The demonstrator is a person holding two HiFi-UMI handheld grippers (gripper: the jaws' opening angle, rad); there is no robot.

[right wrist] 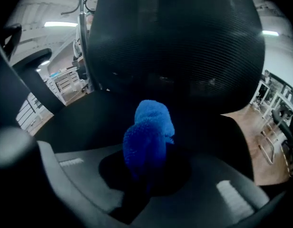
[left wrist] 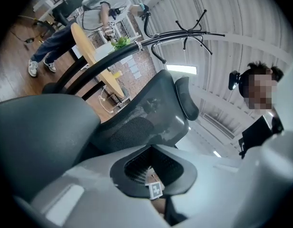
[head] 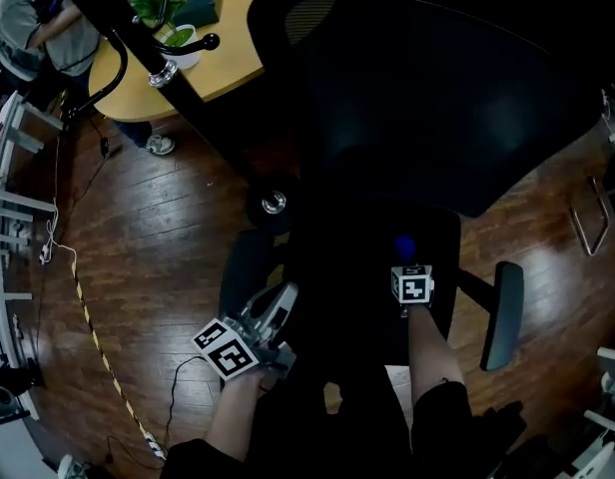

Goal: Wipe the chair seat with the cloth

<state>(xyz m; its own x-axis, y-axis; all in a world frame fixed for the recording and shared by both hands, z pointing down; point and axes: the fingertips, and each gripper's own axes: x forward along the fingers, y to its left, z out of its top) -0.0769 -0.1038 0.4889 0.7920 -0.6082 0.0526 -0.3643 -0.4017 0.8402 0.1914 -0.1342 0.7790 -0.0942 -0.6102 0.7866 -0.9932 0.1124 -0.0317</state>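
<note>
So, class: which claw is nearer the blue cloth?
Right. The right claw is shut on the cloth over the seat; the left claw sits apart, at the seat's left edge.

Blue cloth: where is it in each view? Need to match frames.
Head view: blue cloth centre-right, at the tip of the right gripper.
Left gripper view: not in it.
Right gripper view: dead centre, pinched in that gripper.
Shared landmark: the chair's mesh backrest.
</note>
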